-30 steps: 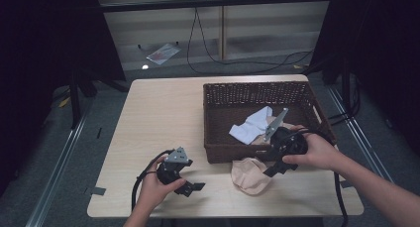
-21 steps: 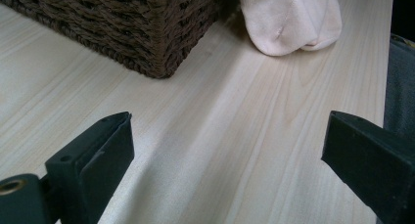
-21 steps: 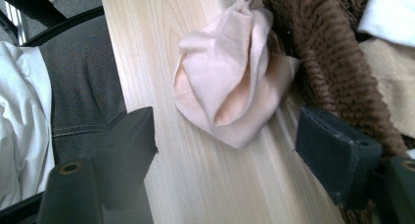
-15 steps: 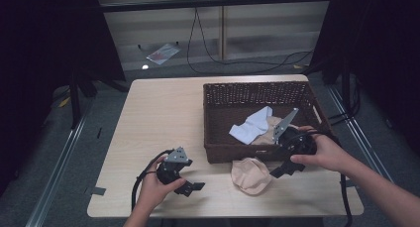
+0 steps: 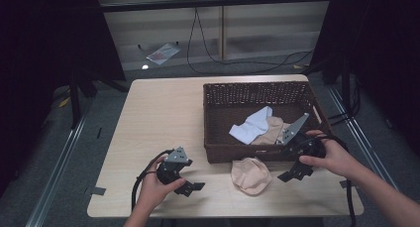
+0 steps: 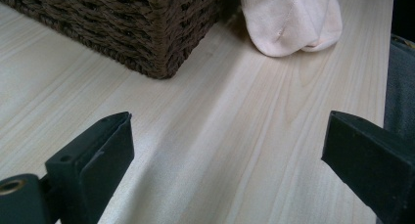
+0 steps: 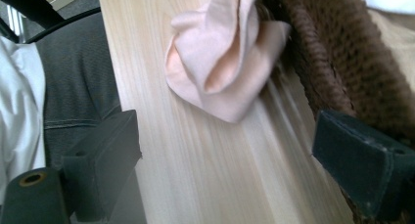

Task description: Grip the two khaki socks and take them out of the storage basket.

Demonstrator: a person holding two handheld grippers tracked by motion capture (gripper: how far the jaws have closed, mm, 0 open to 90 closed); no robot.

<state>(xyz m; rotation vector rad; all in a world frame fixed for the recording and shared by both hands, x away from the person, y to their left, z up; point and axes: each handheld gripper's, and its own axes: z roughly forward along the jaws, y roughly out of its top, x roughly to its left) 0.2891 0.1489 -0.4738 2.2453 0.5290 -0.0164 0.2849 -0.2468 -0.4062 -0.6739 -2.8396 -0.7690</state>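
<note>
Right gripper [image 5: 289, 171] low over the table [image 5: 163, 118] just outside the basket [image 5: 257, 90] front wall, jaws wide and just been opening, nothing between them. Peach sock [image 5: 251, 174] lies on the table against the basket, just beside it. Left gripper [image 5: 190, 186] near the table's front edge, jaws wide, empty. White sock [image 5: 252, 127] in the basket.

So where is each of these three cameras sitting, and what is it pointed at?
High view: above the person's side, looking down on the pale wooden table; forearms, left gripper and right gripper show.
Left gripper view: rides that gripper, looking low across the table between its open jaws.
Right gripper view: rides that gripper, open jaws flanking tabletop.
Shared: all show the dark brown wicker basket and the peach cloth piece lying beside it.
</note>
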